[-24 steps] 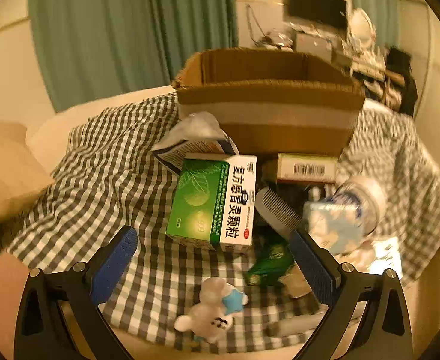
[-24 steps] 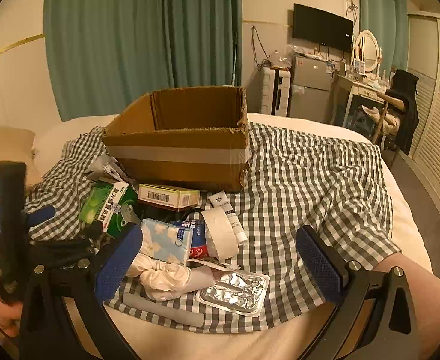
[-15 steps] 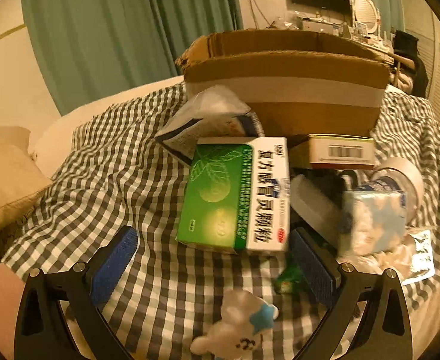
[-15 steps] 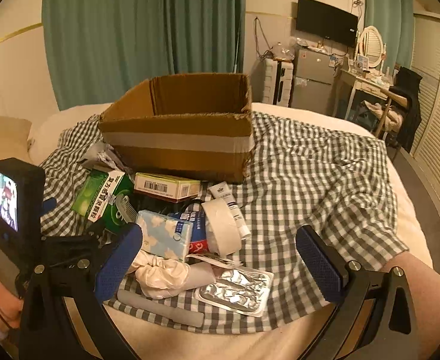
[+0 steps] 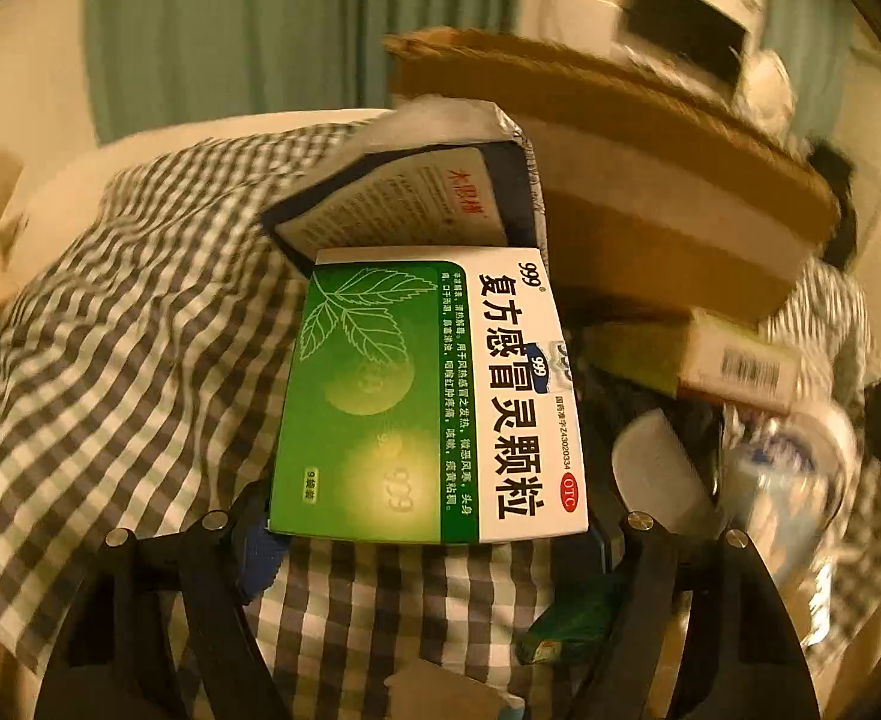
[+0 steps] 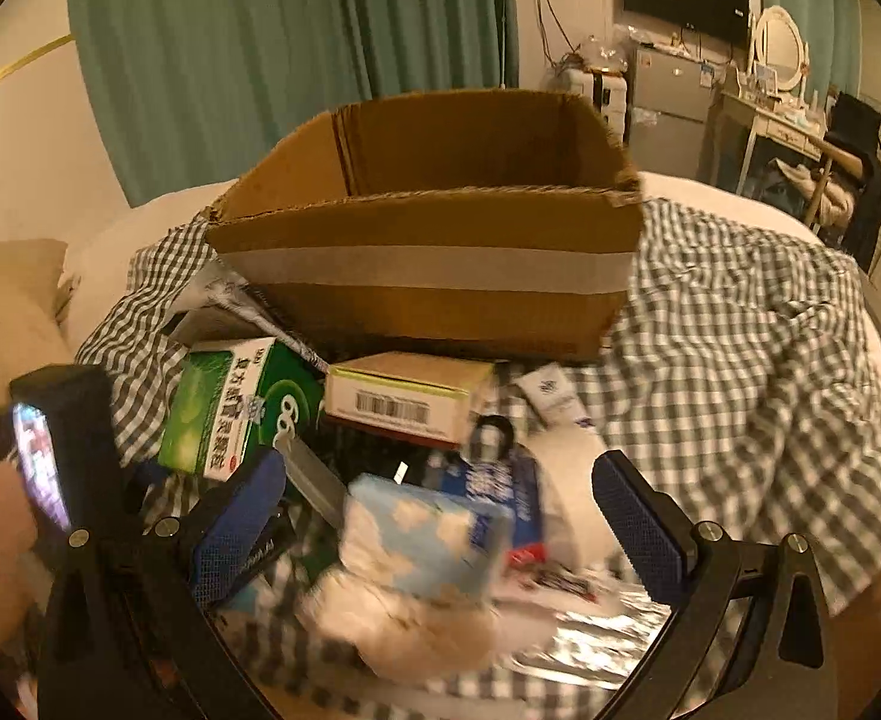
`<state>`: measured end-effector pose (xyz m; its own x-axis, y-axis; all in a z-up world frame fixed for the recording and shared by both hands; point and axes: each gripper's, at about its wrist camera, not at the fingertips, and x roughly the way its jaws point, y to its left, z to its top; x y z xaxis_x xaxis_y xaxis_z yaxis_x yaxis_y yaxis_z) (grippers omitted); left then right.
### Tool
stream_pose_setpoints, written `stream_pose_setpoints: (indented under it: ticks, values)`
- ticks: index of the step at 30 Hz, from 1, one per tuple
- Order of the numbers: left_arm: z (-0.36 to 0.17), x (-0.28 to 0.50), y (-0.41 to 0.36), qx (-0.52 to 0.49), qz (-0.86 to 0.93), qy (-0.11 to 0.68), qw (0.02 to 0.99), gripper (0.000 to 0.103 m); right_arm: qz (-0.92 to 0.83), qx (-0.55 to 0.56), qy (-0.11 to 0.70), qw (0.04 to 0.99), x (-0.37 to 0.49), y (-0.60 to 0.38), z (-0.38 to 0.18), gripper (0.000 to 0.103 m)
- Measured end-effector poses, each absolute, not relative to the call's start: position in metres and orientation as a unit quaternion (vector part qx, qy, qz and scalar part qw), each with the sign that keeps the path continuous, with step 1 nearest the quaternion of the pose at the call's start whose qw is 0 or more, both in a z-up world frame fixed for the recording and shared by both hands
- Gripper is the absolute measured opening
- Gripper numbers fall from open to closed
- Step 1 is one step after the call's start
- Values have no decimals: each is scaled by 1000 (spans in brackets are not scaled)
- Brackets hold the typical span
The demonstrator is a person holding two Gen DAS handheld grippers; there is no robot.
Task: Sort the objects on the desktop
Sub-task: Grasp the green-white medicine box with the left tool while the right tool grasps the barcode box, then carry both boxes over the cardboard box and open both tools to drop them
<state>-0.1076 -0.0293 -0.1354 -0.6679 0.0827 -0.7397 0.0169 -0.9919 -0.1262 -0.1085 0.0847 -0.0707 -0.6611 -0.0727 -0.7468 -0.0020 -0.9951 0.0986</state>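
Note:
A green and white medicine box [image 5: 428,402] lies on the checked cloth, and my left gripper [image 5: 428,540] has its jaws on both sides of the box's near end, closed against it. The box also shows in the right wrist view [image 6: 224,414]. My right gripper [image 6: 440,516] is open above a blue and white tissue pack [image 6: 422,534], not touching it. An open cardboard box [image 6: 440,240] stands behind the pile.
A foil packet [image 5: 416,192] leans behind the green box. A small barcoded carton [image 6: 404,402], a tape roll [image 6: 566,468], a white tube [image 6: 551,396], a grey comb [image 5: 656,468] and foil blister packs [image 6: 596,642] lie around. The left gripper's phone mount [image 6: 56,456] is close at left.
My left gripper moved forward and its jaws narrowed onto the green medicine box. My right gripper moved forward over the tissue pack, towards the cardboard box.

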Motion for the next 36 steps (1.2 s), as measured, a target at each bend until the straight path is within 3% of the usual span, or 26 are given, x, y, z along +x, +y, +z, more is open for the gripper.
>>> stream_pose_setpoints:
  ticks: [4, 12, 13, 15, 36]
  values:
    - [-134, -110, -48, -397, 912, -100, -1, 78, -901, 428, -75, 11, -132, 80, -85, 103]
    - [-134, -105, -46, -391, 915, -100, -9, 78, -884, 458, -90, 5, -164, 74, -105, 101]
    - [-134, -103, -43, -390, 915, -97, -9, 78, -883, 461, -91, 8, -163, 73, -106, 98]
    - [-131, -101, -41, -389, 916, -97, -10, 78, -881, 466, -84, 8, -160, 72, -108, 77]
    - [-46, -36, -16, -338, 938, -75, 32, 78, -914, 391, -106, 25, -61, 119, -13, 76]
